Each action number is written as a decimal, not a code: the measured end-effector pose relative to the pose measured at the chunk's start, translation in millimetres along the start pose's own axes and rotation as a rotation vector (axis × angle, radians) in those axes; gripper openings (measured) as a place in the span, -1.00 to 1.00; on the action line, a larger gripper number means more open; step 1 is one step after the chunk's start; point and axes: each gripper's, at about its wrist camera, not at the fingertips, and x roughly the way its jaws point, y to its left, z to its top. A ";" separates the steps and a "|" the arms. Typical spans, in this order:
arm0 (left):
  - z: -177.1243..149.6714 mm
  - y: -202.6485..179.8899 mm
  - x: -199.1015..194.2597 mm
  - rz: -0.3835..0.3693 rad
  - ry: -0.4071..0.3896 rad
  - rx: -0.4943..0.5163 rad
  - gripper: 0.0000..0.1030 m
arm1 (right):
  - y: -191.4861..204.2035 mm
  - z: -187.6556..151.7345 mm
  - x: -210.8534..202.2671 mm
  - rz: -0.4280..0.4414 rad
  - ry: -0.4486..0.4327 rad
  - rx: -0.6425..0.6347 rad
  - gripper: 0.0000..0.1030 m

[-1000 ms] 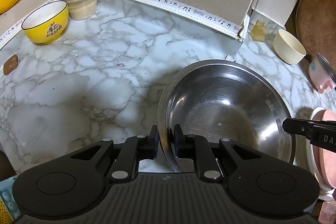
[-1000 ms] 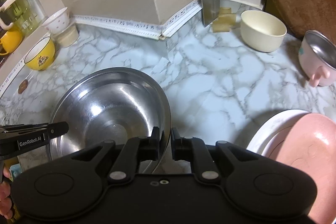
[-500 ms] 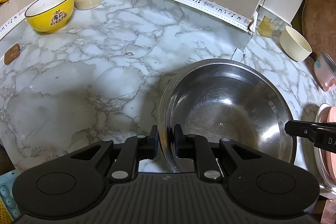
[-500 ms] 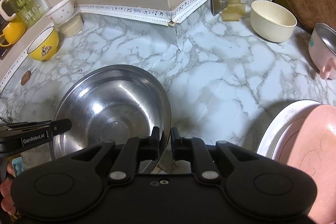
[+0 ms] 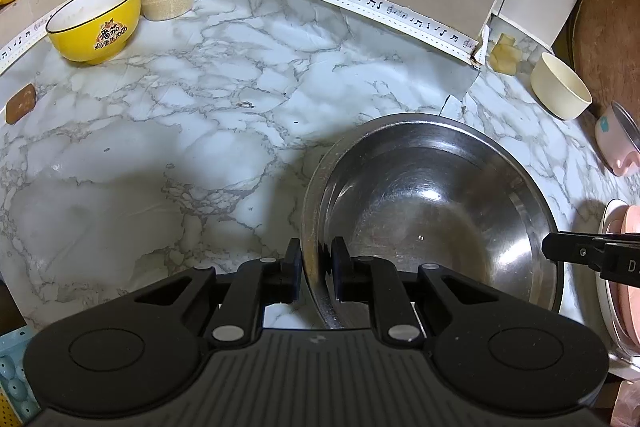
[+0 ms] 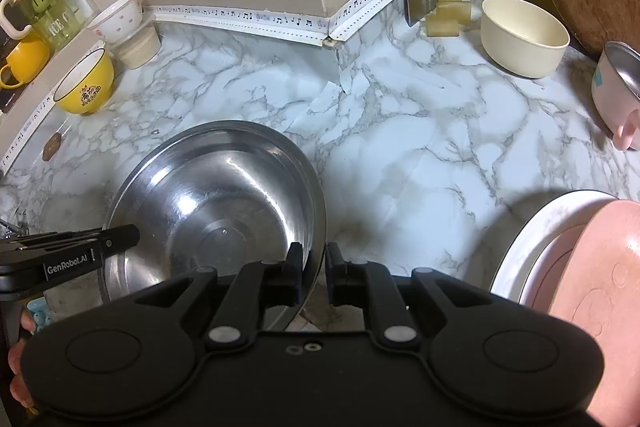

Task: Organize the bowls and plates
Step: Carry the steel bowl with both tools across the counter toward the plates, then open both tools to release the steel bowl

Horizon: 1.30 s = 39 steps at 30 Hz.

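Your left gripper (image 5: pixel 316 269) and right gripper (image 6: pixel 311 275) pinch opposite rims of the steel basin (image 5: pixel 432 211); thin slick rim may slip, tipping it if your hands move unevenly.

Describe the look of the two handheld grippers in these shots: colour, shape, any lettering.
Both are matte black plastic. The left gripper has two short flat fingers on angled link arms with round silver pivot pins, two big round housings, and a ribbed grey panel behind. The right gripper has the same build with a smooth black body and two small screws. Side-on, the left one bears white "GenRobot.AI" lettering. No cables or sleeves show.
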 end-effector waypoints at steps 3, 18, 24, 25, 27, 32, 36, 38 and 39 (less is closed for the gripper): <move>-0.5 0.1 -0.1 -0.001 -0.001 0.006 -0.73 | 0.1 0.0 -3.2 0.000 -0.005 -0.003 -0.75; 1.9 7.1 -30.8 -0.005 -0.083 0.060 -0.37 | 4.7 0.7 -36.7 -0.011 -0.067 -0.033 -0.70; 5.6 1.4 -58.2 -0.032 -0.160 0.092 0.09 | 7.5 -0.4 -56.1 -0.026 -0.103 -0.039 -0.65; 6.6 -0.4 -62.0 -0.040 -0.167 0.100 0.09 | 7.7 -0.7 -59.7 -0.029 -0.109 -0.043 -0.64; 9.1 -4.8 -70.2 -0.056 -0.182 0.117 0.09 | 8.1 -1.5 -67.0 -0.038 -0.122 -0.044 -0.62; 15.3 -18.1 -88.9 -0.096 -0.218 0.148 0.09 | 5.0 -5.4 -86.3 -0.059 -0.153 -0.049 -0.57; 17.7 -31.5 -99.2 -0.125 -0.240 0.174 0.13 | -1.3 -9.1 -101.2 -0.067 -0.172 -0.043 -0.50; 18.4 -38.7 -102.4 -0.138 -0.248 0.185 0.20 | -4.6 -10.8 -108.4 -0.074 -0.188 -0.042 -0.40; 18.7 -42.3 -103.7 -0.146 -0.251 0.190 0.20 | -5.9 -11.1 -111.4 -0.076 -0.195 -0.043 -0.29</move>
